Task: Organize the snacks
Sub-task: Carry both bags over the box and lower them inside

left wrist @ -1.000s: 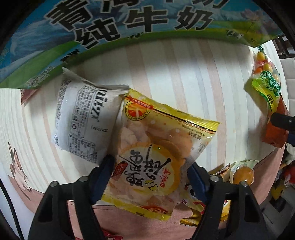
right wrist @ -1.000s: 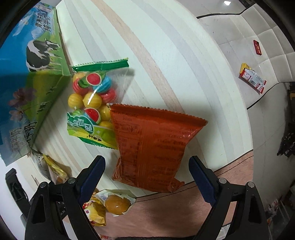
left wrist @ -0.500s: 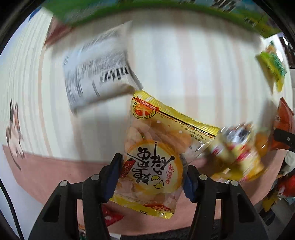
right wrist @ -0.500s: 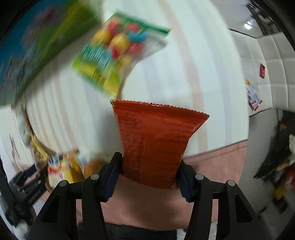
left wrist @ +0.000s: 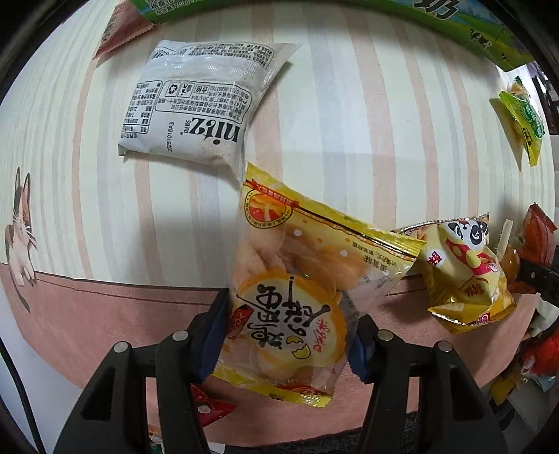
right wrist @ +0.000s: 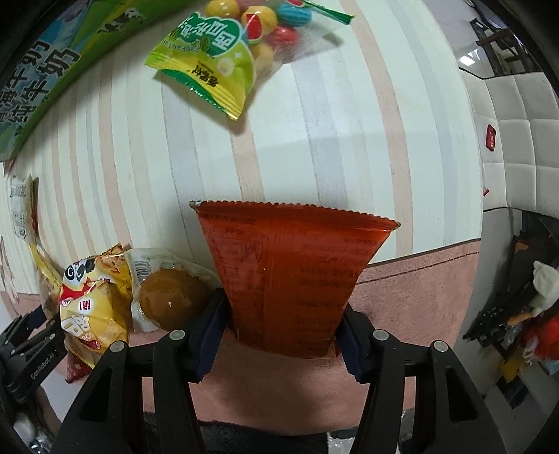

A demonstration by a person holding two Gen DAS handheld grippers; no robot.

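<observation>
My left gripper (left wrist: 286, 331) is shut on a yellow egg-snack packet (left wrist: 300, 279) and holds it above the striped tablecloth (left wrist: 349, 104). My right gripper (right wrist: 279, 331) is shut on an orange-red snack packet (right wrist: 290, 279), also lifted. A white "nitz" packet (left wrist: 195, 101) lies on the cloth ahead of the left gripper. A green candy bag (right wrist: 230, 45) with coloured balls lies ahead of the right gripper and shows far right in the left wrist view (left wrist: 522, 118).
A yellow panda packet (left wrist: 464, 272) (right wrist: 91, 307) and a braised egg pack (right wrist: 167, 297) lie between the grippers. A blue-green milk carton box (right wrist: 42, 77) (left wrist: 436, 14) stands at the back. A red wrapper (left wrist: 118, 35) lies far left. The pink cloth border (left wrist: 104, 307) marks the near edge.
Both grippers have closed on their packets and pulled back toward the near edge, lifting them. The white packet and the candy bag now lie farther ahead.
</observation>
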